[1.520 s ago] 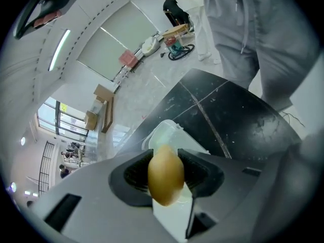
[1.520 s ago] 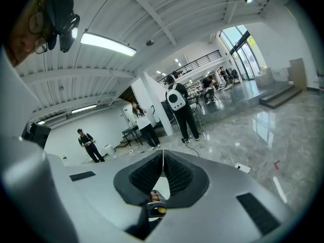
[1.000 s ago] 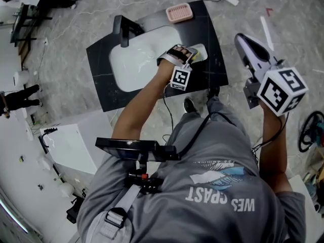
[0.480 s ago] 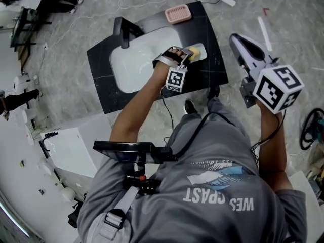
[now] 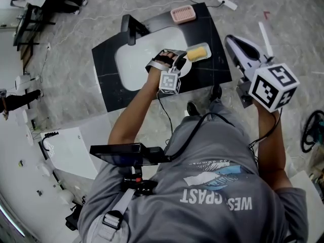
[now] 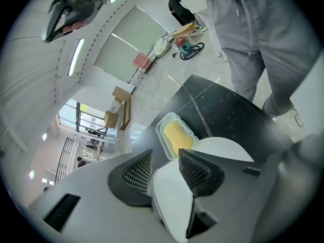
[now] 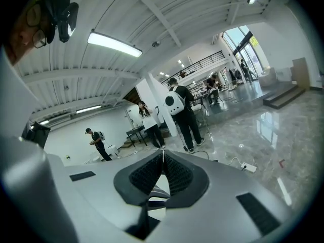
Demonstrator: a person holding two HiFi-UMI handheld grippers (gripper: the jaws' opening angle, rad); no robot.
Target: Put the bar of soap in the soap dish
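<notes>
Soap [image 6: 177, 135] lies in pale dish [image 6: 169, 117] on black counter [image 6: 223, 110], right of basin [image 5: 144, 52]. Left gripper [image 6: 164, 156] jaws apart, empty, just short of dish. Right gripper [image 7: 162, 156] jaws together, empty, off beside counter.

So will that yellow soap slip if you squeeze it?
Probably stiff: the bar of soap keeps a blocky shape in its tray. It looks smooth, so it might slip. Flat sides mean it likely won't roll.

White basin [image 5: 140, 55], black faucet [image 5: 130, 29], power strip [image 5: 229, 3]
</notes>
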